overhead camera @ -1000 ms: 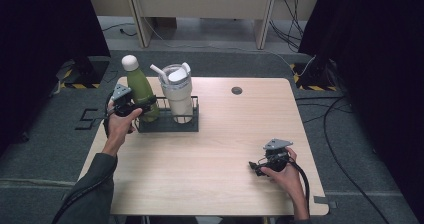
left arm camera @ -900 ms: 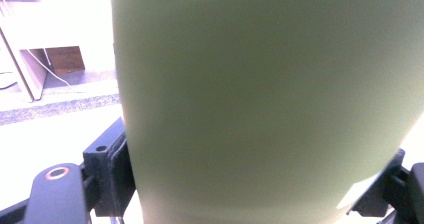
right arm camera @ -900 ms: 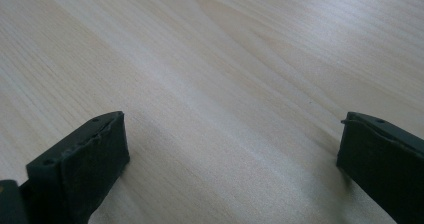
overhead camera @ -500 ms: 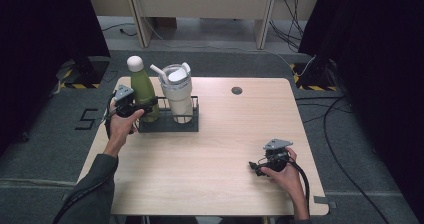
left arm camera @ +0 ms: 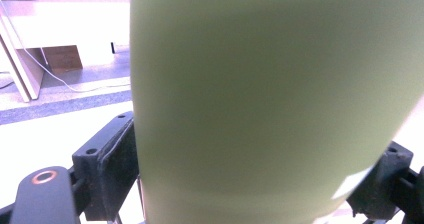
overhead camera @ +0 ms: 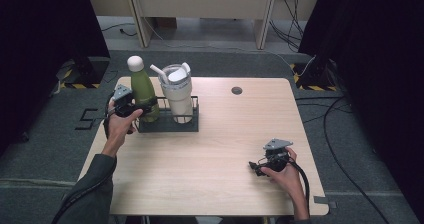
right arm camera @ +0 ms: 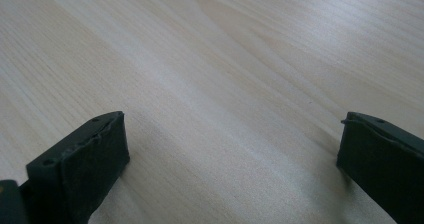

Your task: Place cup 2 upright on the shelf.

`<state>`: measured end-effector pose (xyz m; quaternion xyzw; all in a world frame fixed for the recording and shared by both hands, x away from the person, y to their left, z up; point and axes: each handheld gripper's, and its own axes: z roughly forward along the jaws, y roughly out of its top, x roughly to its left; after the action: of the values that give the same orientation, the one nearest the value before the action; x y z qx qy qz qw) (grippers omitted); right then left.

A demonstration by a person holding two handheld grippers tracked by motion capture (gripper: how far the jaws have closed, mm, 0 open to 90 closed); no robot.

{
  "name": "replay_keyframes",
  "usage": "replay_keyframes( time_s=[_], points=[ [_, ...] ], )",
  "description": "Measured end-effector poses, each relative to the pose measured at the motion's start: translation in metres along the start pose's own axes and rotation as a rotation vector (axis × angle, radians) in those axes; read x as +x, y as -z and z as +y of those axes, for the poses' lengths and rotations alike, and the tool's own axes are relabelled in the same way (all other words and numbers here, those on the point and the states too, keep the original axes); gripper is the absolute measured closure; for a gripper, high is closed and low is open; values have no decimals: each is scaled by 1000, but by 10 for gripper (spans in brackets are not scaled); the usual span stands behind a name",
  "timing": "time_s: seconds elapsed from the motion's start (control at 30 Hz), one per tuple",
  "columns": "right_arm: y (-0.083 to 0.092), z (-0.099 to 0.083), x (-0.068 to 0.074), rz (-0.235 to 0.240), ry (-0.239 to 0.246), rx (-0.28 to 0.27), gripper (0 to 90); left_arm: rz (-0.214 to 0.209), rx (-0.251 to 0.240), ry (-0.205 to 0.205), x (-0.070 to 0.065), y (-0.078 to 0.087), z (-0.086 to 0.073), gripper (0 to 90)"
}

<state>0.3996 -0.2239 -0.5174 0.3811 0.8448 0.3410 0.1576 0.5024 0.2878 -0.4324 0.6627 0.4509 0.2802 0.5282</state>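
- L gripper (overhead camera: 145, 107): jaws set either side of the green bottle (overhead camera: 143, 91), and have just been opening w/ the bottle between them. Left pad is seen very close to the wall, right pad a little off it in the left gripper view; whether the pads press can't be told.
- R gripper (overhead camera: 256, 167): jaws spread wide, nothing between, held low over the table (overhead camera: 235, 134) near its right front.
- Table: pale wood grain, flat, matte.
- Rack (overhead camera: 167, 124): dark wire frame, rectangular, at the table's left rear.
- Tumbler (overhead camera: 178, 91): white, tapered, lid w/ straw, stood in the rack beside the bottle.
- Bottle: stood upright at the rack's left end, touching the tumbler or just beside it. Smooth green wall, rounded white cap (overhead camera: 135, 62). Judged rigid, prob. metal, fairly slippery, top-heavy if full. Best taken at mid-body, where the sides run straight.
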Motion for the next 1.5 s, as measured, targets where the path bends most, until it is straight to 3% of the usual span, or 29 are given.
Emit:
replay_keyframes(
  time_s=[0.5, 1.0, 1.5],
  points=[
    [0, 0, 0, 1, -4, 0, 4, -26, -3, 25, 0, 12, 8, 148],
    [0, 0, 0, 1, -3, 0, 4, -24, -2, 9, -2, 29, 9, 147],
    [0, 0, 0, 0, -5, 1, 4, -39, -15, 43, -6, 54, 5, 147]
  ],
)
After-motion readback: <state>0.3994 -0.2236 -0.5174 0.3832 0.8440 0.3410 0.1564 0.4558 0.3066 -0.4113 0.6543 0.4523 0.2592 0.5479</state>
